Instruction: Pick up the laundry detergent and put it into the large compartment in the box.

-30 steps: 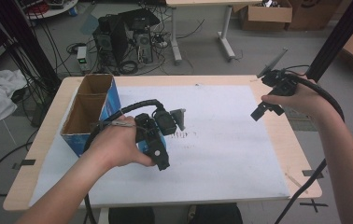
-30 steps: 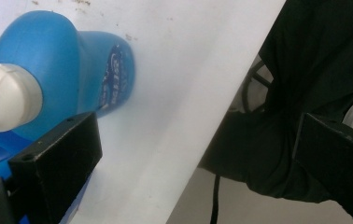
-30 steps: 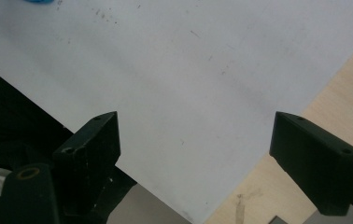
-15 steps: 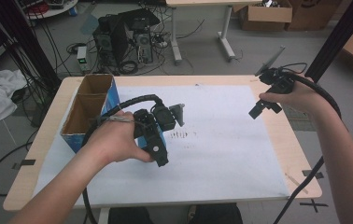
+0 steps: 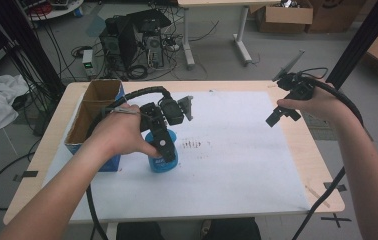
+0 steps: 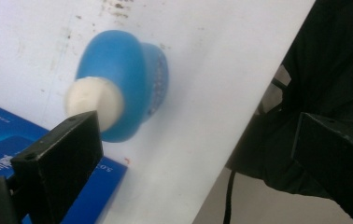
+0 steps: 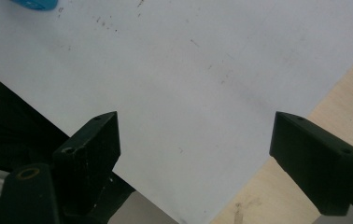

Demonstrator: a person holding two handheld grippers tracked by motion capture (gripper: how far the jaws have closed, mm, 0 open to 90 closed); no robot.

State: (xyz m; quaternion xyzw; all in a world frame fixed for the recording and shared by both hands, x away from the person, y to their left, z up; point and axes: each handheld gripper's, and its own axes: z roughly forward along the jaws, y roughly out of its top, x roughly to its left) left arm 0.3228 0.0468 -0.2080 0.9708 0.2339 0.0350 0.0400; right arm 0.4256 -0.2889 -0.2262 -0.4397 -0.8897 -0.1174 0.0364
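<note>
The left claw is hovering low over a blue bottle, its jaws spread wide and gripping nothing. In the left gripper view the bottle is lying ahead of the jaws, its white cap just beside the left-hand jaw; whether they are touching I cannot tell. The bottle is sitting on the white sheet covering the bench, just beside a blue carton with an open top, near the bench's left edge. A patch of dark specks is showing on the sheet close to the bottle's right.

The right claw is hanging well apart from all this, above the sheet's far right edge. Its jaws are also wide apart and empty, and in the right gripper view they are framing bare sheet and a strip of bench wood.
</note>
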